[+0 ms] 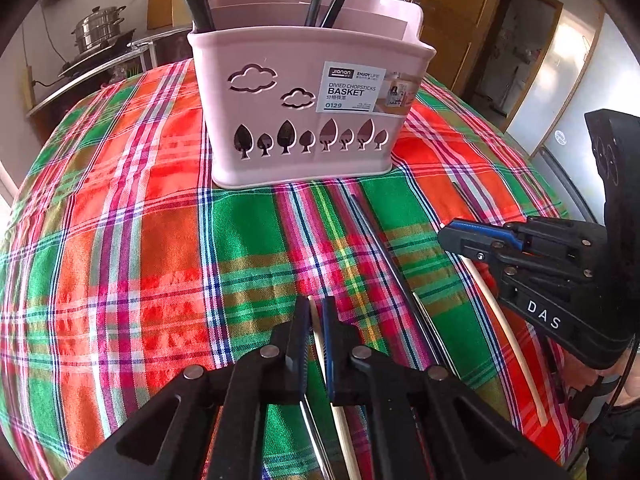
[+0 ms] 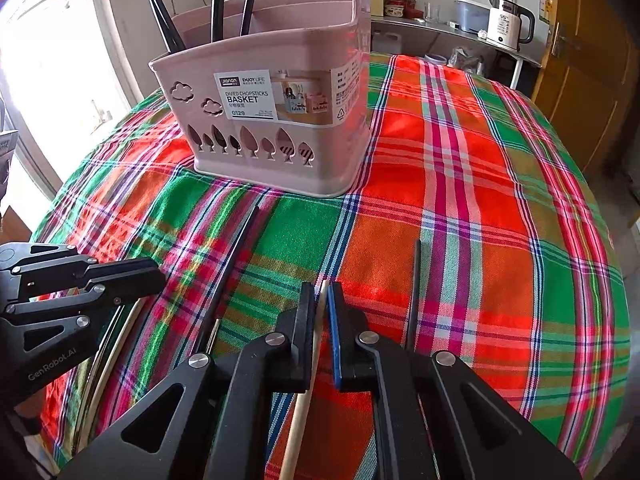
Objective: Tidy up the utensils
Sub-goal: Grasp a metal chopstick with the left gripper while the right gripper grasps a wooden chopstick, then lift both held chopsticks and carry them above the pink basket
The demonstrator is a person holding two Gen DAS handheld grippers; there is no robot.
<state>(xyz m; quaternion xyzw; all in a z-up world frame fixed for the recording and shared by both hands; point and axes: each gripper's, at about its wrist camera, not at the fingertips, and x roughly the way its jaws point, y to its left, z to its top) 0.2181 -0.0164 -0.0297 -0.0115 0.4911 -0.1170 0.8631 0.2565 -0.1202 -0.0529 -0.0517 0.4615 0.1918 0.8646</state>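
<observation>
A pink divided chopstick basket stands on the plaid tablecloth, with several black utensil handles upright in it. My left gripper is shut on a pale wooden chopstick lying on the cloth in front of the basket. My right gripper is shut on a second pale chopstick. Each gripper also shows in the other's view: the right gripper at the right, the left gripper at the left. A black chopstick lies between them, and another black chopstick lies right of my right gripper.
The round table's edge curves away on all sides. A steel steamer pot sits on a counter at the back left. A white kettle and jars stand on a shelf behind the table. Wooden doors are at the right.
</observation>
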